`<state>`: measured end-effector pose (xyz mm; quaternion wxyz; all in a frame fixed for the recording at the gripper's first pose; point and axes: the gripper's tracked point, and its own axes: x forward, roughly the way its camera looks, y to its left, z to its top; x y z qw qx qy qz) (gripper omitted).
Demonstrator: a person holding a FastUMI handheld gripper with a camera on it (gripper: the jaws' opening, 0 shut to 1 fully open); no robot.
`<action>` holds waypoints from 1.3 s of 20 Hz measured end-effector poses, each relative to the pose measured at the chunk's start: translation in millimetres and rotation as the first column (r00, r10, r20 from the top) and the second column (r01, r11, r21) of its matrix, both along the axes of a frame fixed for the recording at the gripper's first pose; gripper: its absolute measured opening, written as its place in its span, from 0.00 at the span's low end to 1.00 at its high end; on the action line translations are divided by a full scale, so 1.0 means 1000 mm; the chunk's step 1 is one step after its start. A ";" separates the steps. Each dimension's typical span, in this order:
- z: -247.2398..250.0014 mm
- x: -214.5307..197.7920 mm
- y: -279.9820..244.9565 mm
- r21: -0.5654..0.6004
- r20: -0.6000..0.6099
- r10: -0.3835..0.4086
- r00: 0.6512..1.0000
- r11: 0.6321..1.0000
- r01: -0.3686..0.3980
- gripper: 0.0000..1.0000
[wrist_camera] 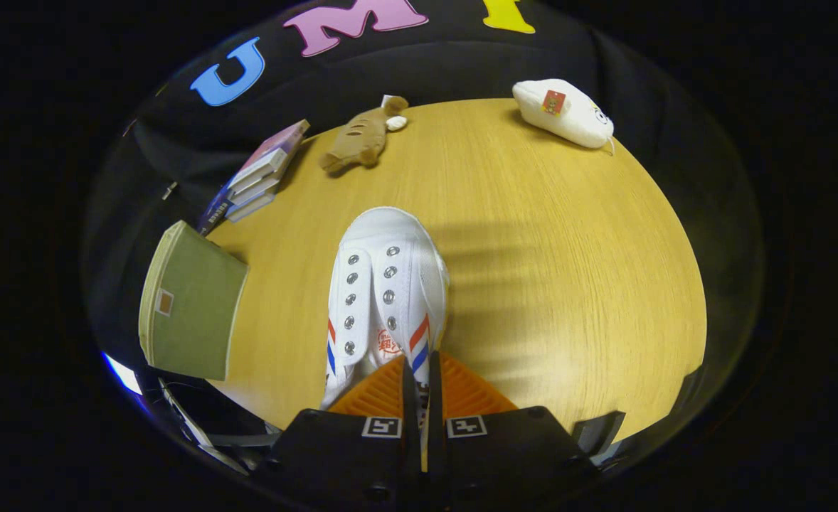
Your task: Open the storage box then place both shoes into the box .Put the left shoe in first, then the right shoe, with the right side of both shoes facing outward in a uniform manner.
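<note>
A white canvas shoe (385,284) with metal eyelets and red and blue side stripes points away from me, its toe over the wooden table (547,270). My gripper (420,380) is shut on the shoe's right side wall near the heel opening, with both fingers pressed close together on the cloth. The shoe seems lifted a little off the table, casting a shadow to its right. An olive-green storage box (191,313) stands to the left of the shoe at the table's edge; I cannot tell whether its lid is open.
A stack of books (259,178) lies beyond the green box. A brown plush toy (362,136) rests at the far edge of the table. A white plush toy (565,112) sits at the far right. Bare tabletop stretches to the right of the shoe.
</note>
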<state>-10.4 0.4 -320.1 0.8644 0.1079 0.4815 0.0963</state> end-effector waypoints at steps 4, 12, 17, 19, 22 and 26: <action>0.052 0.001 0.046 0.045 0.049 0.026 0.998 0.999 -0.028 0.08; 0.133 0.001 0.161 0.142 0.088 0.011 0.996 0.990 -0.023 0.08; 0.161 -0.003 0.247 0.192 0.094 -0.009 0.996 0.981 -0.009 0.08; 0.166 -0.008 0.282 0.213 0.085 -0.013 0.996 0.977 -0.006 0.08; 0.169 -0.018 0.328 0.213 0.080 -0.001 0.997 0.977 -0.016 0.08; 0.162 -0.013 0.373 0.196 0.090 -0.005 0.996 0.981 -0.013 0.08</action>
